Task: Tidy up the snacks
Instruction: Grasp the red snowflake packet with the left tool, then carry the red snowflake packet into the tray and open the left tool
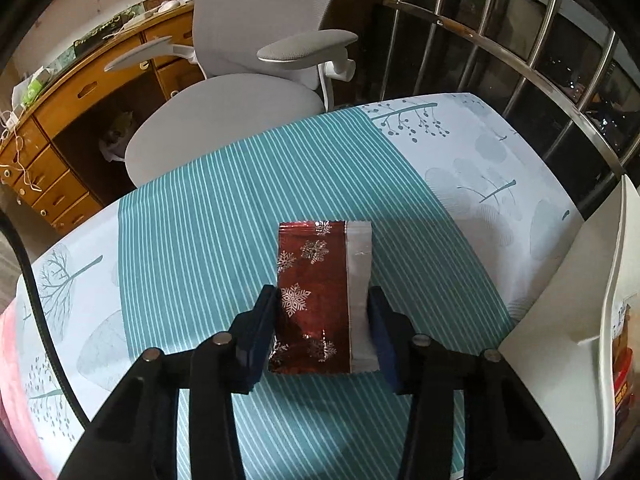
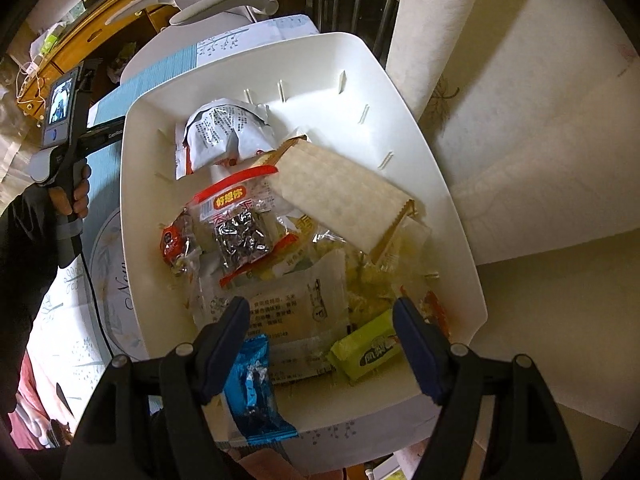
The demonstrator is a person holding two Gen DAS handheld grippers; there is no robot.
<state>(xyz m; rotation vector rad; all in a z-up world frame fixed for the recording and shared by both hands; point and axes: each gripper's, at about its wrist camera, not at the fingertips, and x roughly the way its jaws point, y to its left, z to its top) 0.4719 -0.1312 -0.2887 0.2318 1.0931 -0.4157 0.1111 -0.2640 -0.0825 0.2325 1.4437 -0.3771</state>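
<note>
I have the left gripper [image 1: 323, 312] closed on a red snowflake packet [image 1: 314, 300], which lies flat on the striped cloth of the table [image 1: 200, 216]; the fingers [image 1: 260, 332] press its two long edges about midway down, the red side on one pad and the silver seam strip on the other. The right gripper [image 2: 322, 344] hangs over the white bin [image 2: 448, 200] with its fingers spread and nothing between them, pointing down at the heap of snacks inside. The step in hand, as I judge it, is lifting this packet and carrying it to the bin, whose wall shows at the right edge of the left view. To do it well I would lift straight up first so the foil does not drag on the cloth, and keep the squeeze light, since foil like this probably buckles and can slip out sideways. I would keep the right gripper clear of the drop spot, then release low over the pile.
</note>
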